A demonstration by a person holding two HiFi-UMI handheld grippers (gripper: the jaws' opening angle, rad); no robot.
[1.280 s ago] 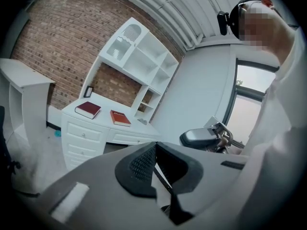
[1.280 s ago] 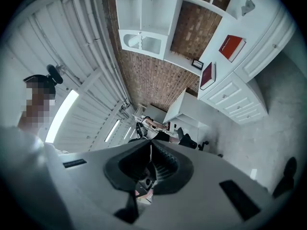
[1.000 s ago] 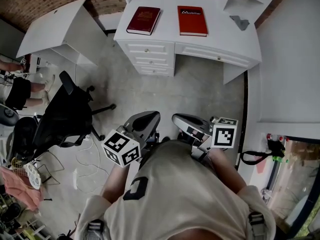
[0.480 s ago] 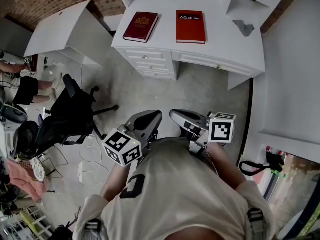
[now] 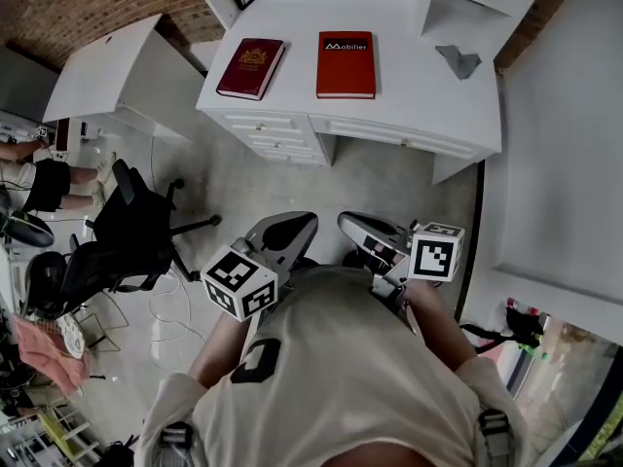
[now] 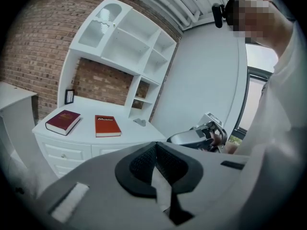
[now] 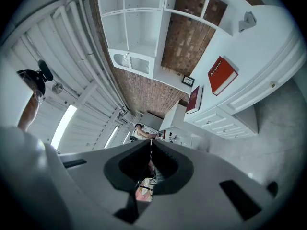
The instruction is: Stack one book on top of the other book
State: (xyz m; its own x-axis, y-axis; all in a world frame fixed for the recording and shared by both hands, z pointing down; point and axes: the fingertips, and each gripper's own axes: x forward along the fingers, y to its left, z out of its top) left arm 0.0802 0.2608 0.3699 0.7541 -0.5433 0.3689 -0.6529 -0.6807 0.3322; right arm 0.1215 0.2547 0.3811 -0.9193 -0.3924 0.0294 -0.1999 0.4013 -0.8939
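1. Brick wall (image 5: pixel 58 3) and white shelves (image 6: pixel 129 37) stand behind a white desk (image 5: pixel 428 90), which the head view sees from above across a pale floor (image 5: pixel 389 183).
2. Two books lie flat on the desktop, side by side with a gap between them: a dark red book (image 5: pixel 250 68) and a bright red book (image 5: pixel 346 51). Neither rests on the other.
3. The left gripper (image 6: pixel 154 147) has its jaws pressed fully together, ribbed pads meeting, with nothing between them.
4. Seen from those jaws, both books lie well ahead and off to the left. The dark red book is the farther left of the two.
5. The right gripper (image 7: pixel 150 143) also has its jaws together at the tips and is empty. Only distant room shows through the hollow behind the tips.
6. The right gripper view is rolled onto its side. There the books sit above and to the right of the jaws, well apart from them.
7. In the head view both grippers are held close in front of the person's chest, near each other and well short of the desk.
8. A small grey folded piece (image 5: pixel 459 61) lies on the desk beyond the bright red book, on the right jaws' side.
9. A black office chair (image 5: pixel 131 236) stands on the floor out to the left of the left jaws.
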